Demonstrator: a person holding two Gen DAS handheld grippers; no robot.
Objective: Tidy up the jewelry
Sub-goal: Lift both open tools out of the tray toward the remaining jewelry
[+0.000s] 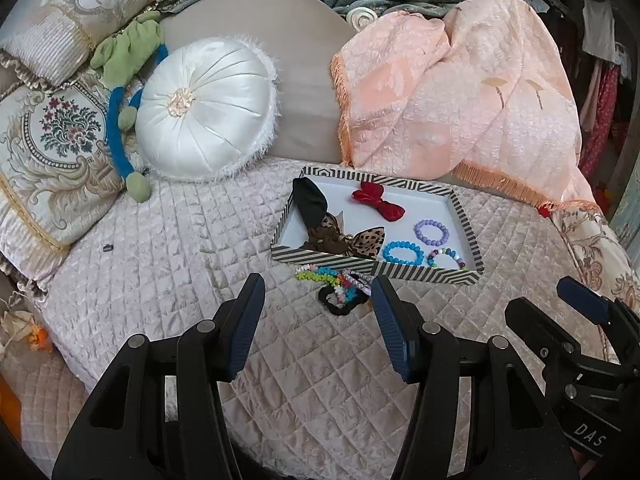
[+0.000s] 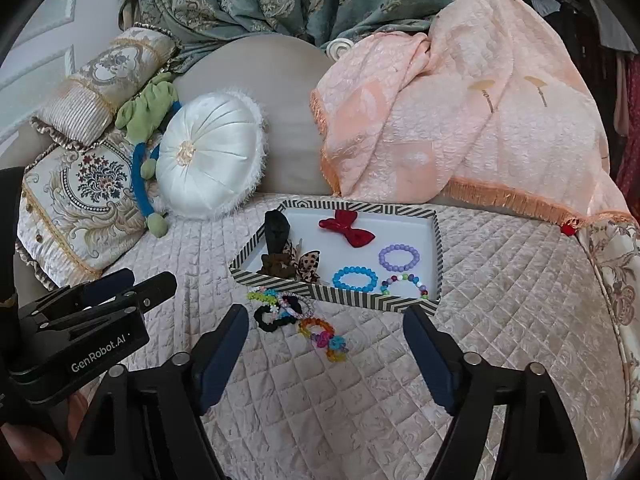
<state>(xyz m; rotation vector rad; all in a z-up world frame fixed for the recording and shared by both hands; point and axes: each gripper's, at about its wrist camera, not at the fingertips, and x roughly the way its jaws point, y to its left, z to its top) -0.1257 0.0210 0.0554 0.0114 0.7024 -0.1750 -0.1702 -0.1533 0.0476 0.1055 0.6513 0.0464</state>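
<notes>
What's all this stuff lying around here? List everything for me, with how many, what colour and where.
Tray: one, black-and-white striped rim, on the bed.
Red bow: one, in the tray, far side.
Bead bracelets: three in the tray; blue, purple, multicoloured.
Hair ties: several, black and leopard, at the tray's left.
Loose pile: colourful bracelets and a black scrunchie, on the quilt before the tray.
Round cushion: one, white, behind.
Blanket: one, peach, fringed.
Patterned pillows: two, left.
Plush toy: one, green and blue.
Left gripper: open, empty.
Right gripper: open, empty.
</notes>
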